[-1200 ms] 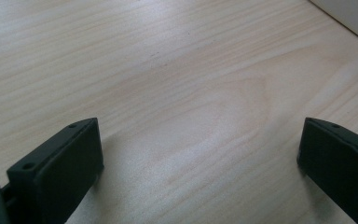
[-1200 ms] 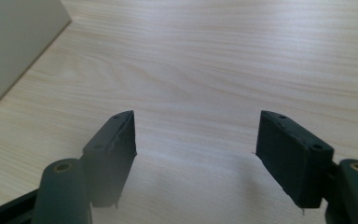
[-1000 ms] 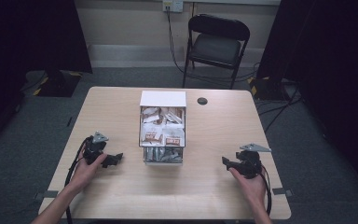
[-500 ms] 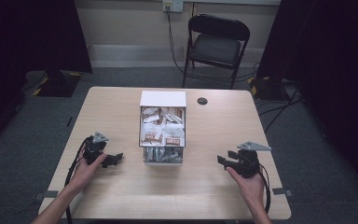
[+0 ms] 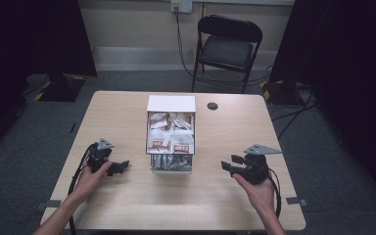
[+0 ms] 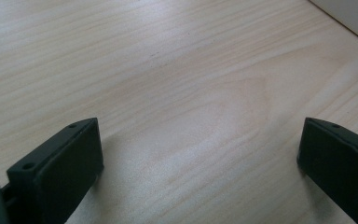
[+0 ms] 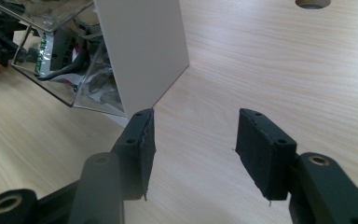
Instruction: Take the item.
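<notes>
Right gripper view shows the box's [image 7: 144,51] plain white side panel.

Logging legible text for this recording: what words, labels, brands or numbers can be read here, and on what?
None can be read.
Packets in the box: brown and white label patches in the high view, print too small and blurred.
Wrappers behind the clear front in the right gripper view: green and white markings, not legible.
Table: no print.

Can't read the packets [image 5: 171,137] in the box [image 5: 171,104], way too small. Box cut off by the top edge in the right gripper view.
</notes>
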`<action>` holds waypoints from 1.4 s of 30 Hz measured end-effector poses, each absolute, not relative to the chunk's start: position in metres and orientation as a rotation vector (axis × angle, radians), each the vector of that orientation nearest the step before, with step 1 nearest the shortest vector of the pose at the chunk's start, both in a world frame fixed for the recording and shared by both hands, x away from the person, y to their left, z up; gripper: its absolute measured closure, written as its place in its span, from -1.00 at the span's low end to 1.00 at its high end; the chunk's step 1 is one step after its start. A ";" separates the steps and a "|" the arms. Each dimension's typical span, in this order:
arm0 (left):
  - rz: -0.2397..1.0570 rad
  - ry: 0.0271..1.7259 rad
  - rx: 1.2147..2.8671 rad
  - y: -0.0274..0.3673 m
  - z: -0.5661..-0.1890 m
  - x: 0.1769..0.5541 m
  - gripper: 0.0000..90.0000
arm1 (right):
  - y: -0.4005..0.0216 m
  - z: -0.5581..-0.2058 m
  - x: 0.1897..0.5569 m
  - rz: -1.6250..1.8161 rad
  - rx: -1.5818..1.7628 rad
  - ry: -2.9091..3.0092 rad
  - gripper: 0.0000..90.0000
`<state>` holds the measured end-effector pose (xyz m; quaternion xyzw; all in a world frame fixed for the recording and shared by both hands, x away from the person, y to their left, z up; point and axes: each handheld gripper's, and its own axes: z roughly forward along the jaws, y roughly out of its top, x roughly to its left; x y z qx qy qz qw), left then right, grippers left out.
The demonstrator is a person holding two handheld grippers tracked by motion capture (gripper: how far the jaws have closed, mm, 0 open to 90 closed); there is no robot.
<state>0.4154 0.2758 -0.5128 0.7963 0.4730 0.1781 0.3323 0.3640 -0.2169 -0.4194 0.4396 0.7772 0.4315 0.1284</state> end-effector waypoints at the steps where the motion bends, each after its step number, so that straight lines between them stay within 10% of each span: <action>1: 0.465 1.236 2.080 0.276 -0.513 0.415 -1.00 | -0.216 -0.418 0.364 1.253 1.272 2.262 0.05; 42: 0.465 1.236 2.080 0.276 -0.513 0.415 -1.00 | -0.179 -0.334 0.381 1.467 1.115 2.204 0.21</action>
